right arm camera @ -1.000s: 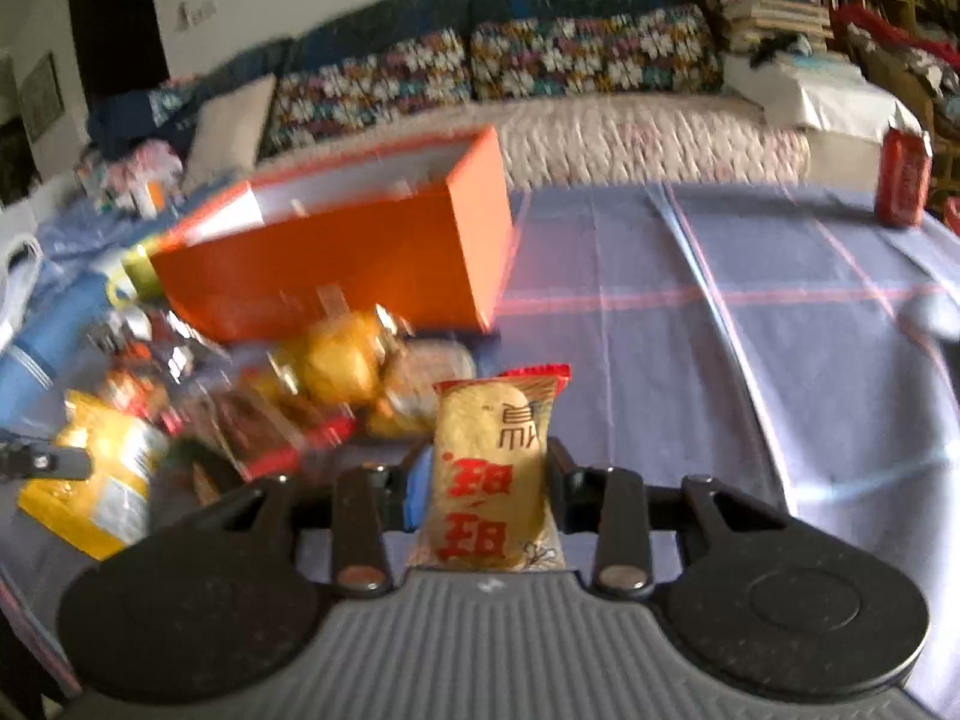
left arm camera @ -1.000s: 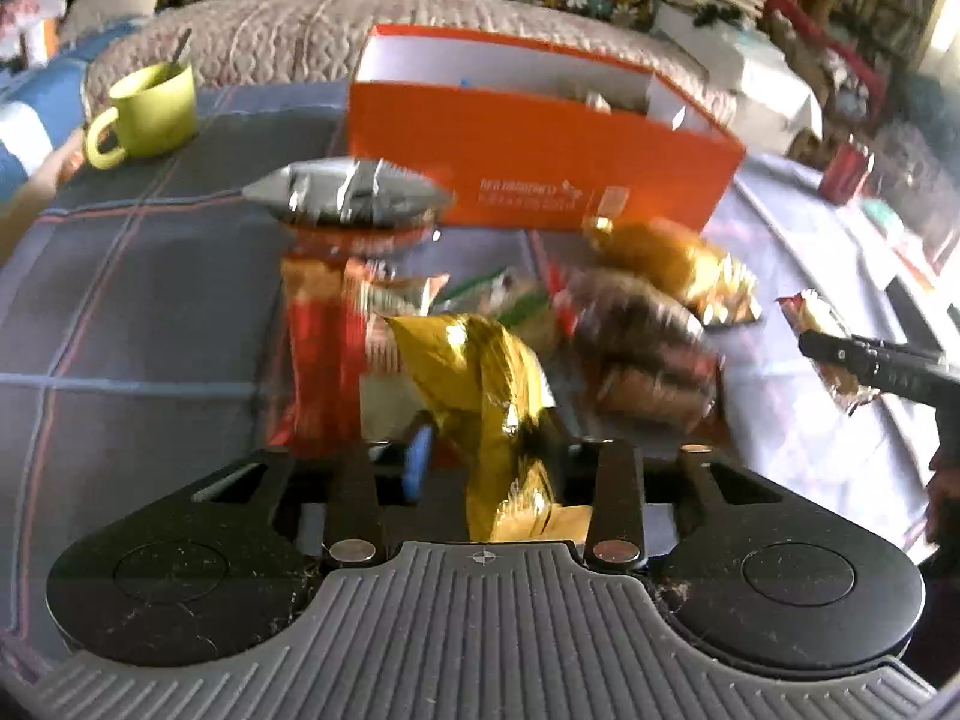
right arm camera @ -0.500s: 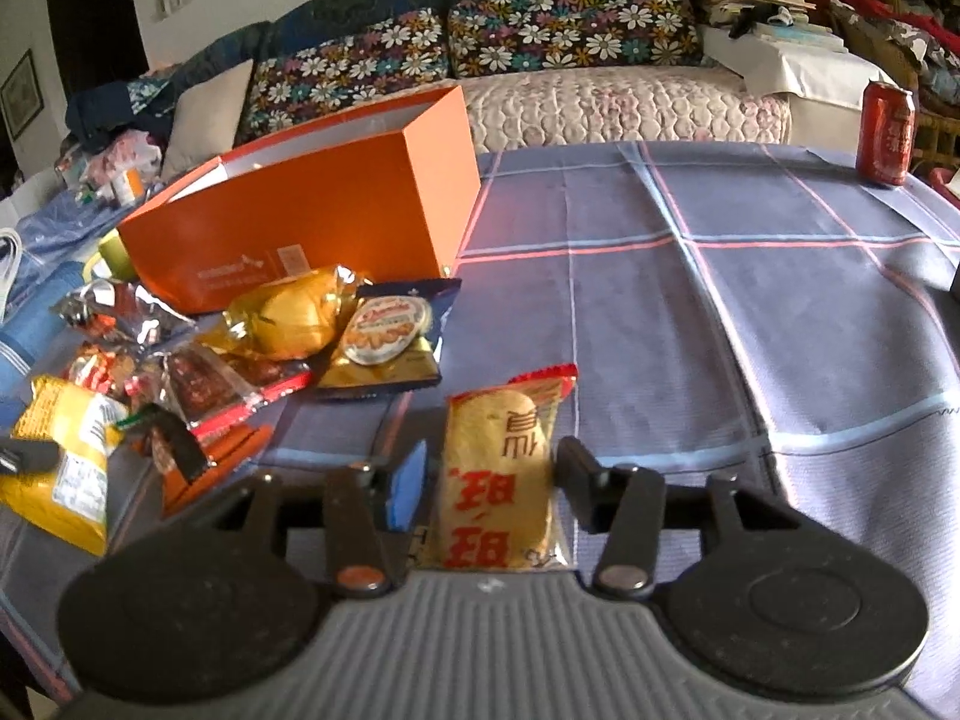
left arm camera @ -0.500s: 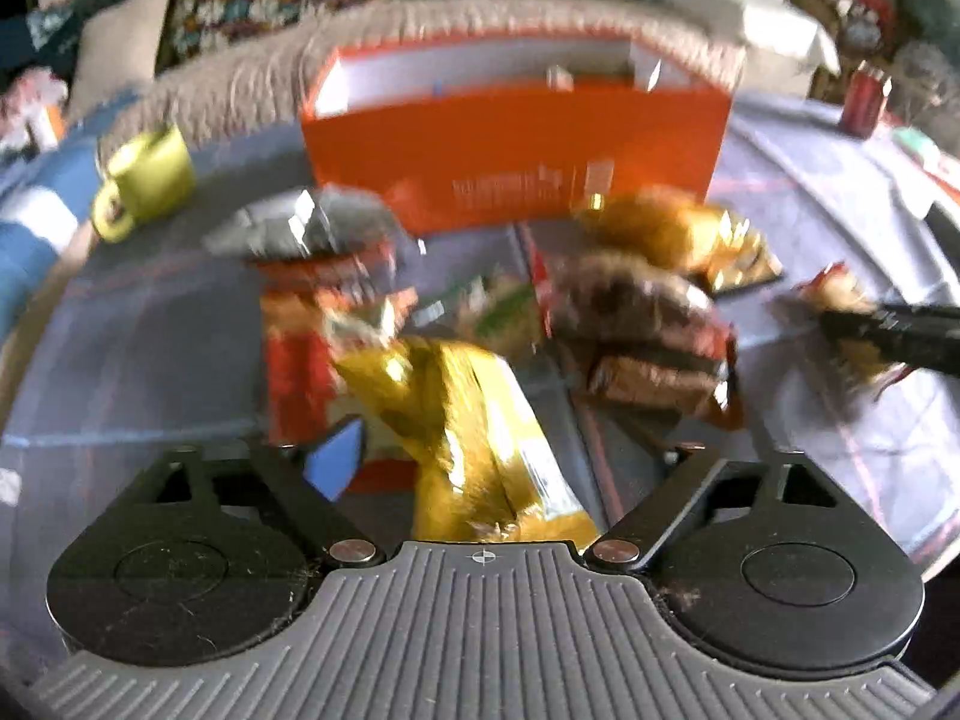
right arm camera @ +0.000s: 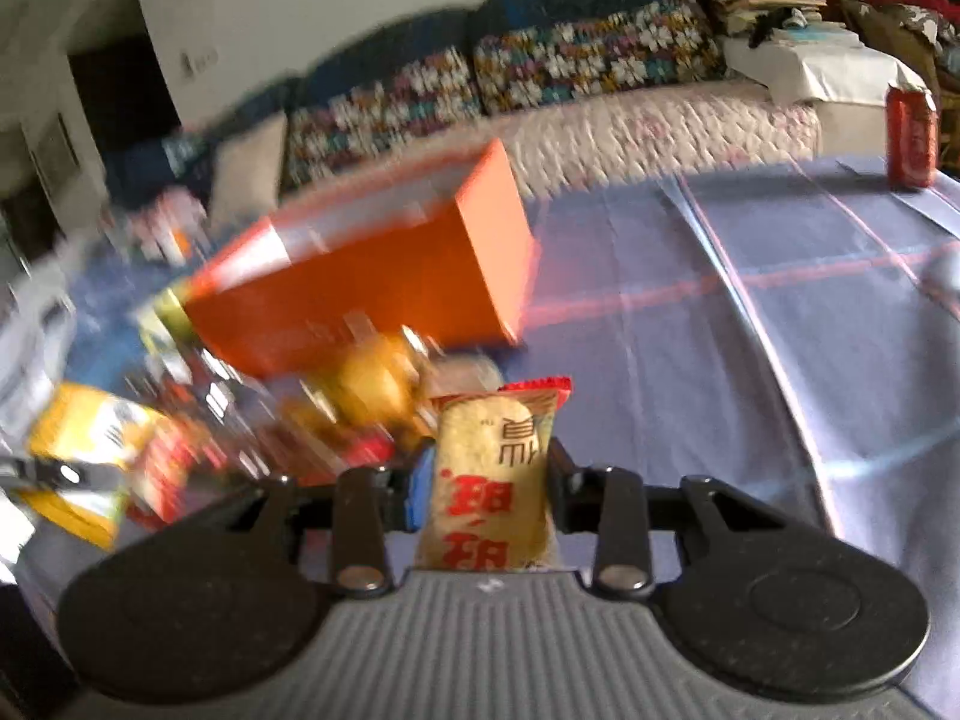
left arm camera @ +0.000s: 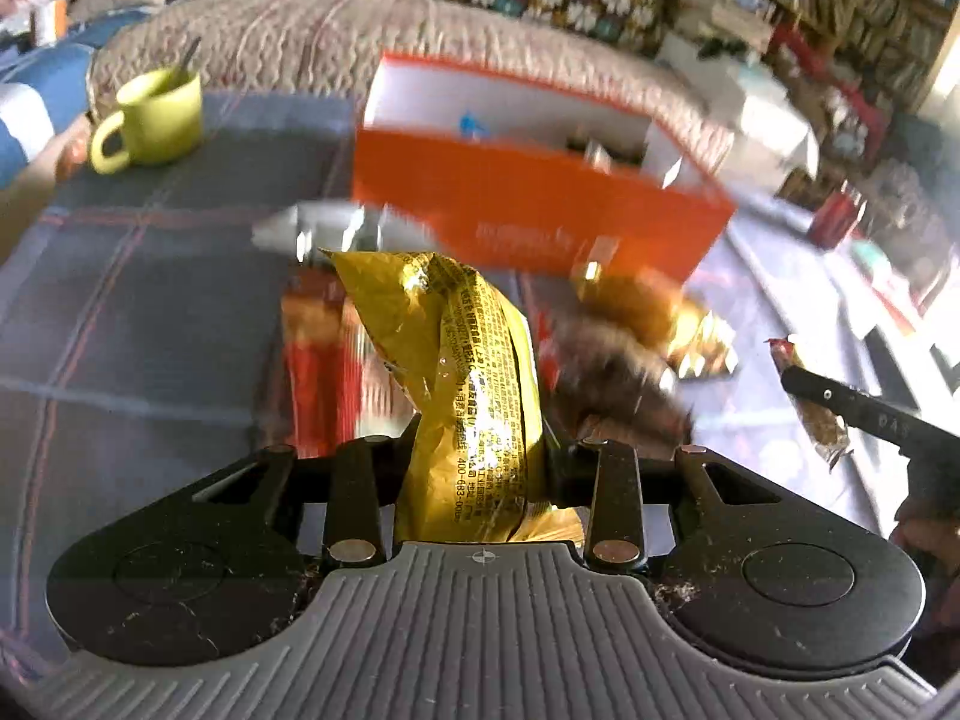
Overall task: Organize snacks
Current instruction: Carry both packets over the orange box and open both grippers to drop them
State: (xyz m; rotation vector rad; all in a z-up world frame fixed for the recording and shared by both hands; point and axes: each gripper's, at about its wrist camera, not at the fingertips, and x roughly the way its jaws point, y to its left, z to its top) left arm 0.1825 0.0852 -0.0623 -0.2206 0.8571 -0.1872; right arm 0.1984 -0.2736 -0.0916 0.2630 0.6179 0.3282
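So you've got both loaded up: your left hand-held gripper is clamped on the crinkly yellow packet, and the right hand-held gripper is closed around the tan cracker pack with red characters. Both are lifted off the counter, short of the orange box. The box looks like it has a few things in it, but a blurry snack pile sits in front, so I'd say plenty is left.
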